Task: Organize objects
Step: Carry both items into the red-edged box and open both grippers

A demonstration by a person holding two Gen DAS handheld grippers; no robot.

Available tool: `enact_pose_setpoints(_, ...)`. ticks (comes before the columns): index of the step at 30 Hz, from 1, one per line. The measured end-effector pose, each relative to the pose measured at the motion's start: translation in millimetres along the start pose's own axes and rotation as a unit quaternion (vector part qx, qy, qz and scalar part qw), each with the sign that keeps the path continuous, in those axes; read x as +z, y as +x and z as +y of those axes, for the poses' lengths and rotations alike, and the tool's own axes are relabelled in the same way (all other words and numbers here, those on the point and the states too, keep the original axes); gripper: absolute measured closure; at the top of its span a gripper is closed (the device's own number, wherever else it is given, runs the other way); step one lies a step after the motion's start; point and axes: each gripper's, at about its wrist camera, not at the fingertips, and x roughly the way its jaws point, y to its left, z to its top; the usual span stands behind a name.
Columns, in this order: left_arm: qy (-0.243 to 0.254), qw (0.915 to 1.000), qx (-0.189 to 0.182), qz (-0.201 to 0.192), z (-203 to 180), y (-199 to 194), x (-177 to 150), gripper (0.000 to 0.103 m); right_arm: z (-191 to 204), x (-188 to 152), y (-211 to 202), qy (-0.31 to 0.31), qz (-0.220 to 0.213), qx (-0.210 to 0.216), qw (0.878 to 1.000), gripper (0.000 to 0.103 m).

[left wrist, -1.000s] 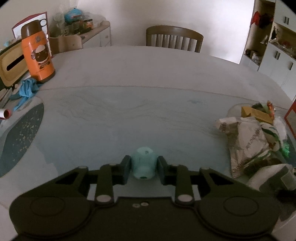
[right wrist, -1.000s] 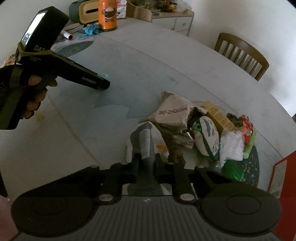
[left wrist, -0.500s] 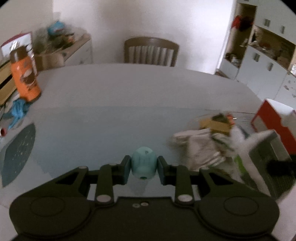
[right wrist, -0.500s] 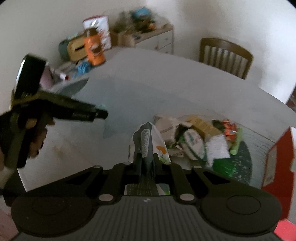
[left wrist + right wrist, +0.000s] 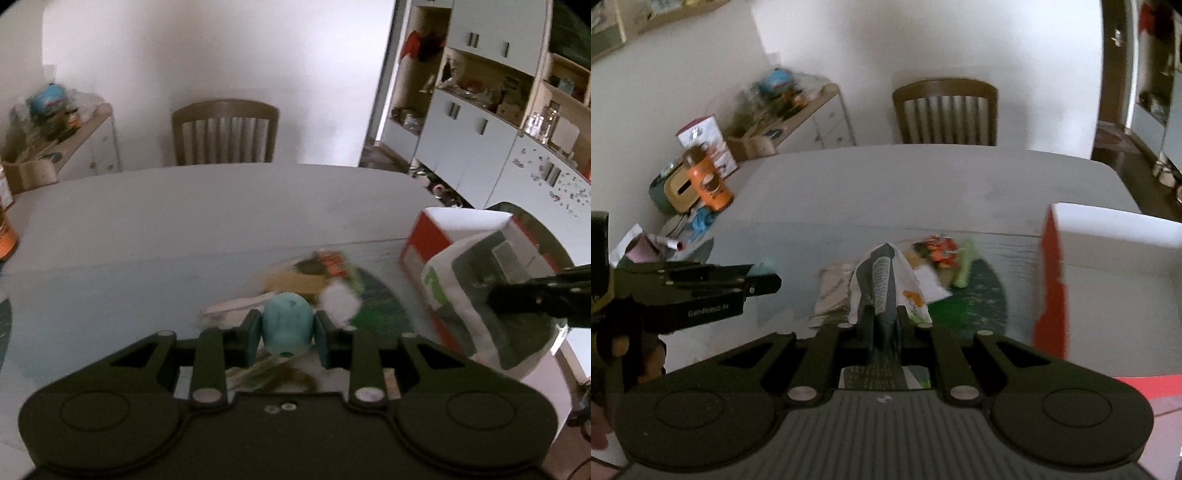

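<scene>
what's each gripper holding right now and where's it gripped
Left gripper clamps the teal egg-shaped toy by its sides; right gripper pinches the snack packet at its near edge.

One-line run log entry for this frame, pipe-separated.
left tongs: shut on small teal egg-shaped toy | right tongs: shut on grey-white snack packet | red-white open box: on table, right of pile

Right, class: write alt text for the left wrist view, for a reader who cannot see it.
The left tongs grip a small teal toy above a grey table. Beyond lie blurred snack packets, and a red and white box stands to the right. The right tongs hold a white bag at the right edge.
</scene>
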Motion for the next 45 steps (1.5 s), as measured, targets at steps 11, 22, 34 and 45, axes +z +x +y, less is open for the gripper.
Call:
enact_pose_setpoints(11, 0.025, 0.9991, -0.034, 0.006, -118.0, 26.0, 27.3, 0.074, -106.7, 7.6, -51.4, 0.039, -0.016, -0.004, 0.999, 0.093)
enact_pose_setpoints(22, 0.068, 0.9958, -0.060, 0.014, -207.5, 60.8, 46.0, 0.074, -198.8, 6.0, -70.7, 0.062, -0.024, -0.025, 0.997, 0.093)
enact_pose_setpoints(34, 0.093, 0.9911, -0.069, 0.066, -252.2, 127.2, 59.6, 0.074, -273.0, 15.3, -53.5, 0.072, -0.019, -0.081, 0.994, 0.093)
enact_pose_setpoints(45, 0.105, 0.9858, -0.018, 0.130, -263.3, 204.4, 66.8, 0.074, -304.5, 14.0, 5.7, 0.057, 0.040, -0.100, 0.993, 0.093)
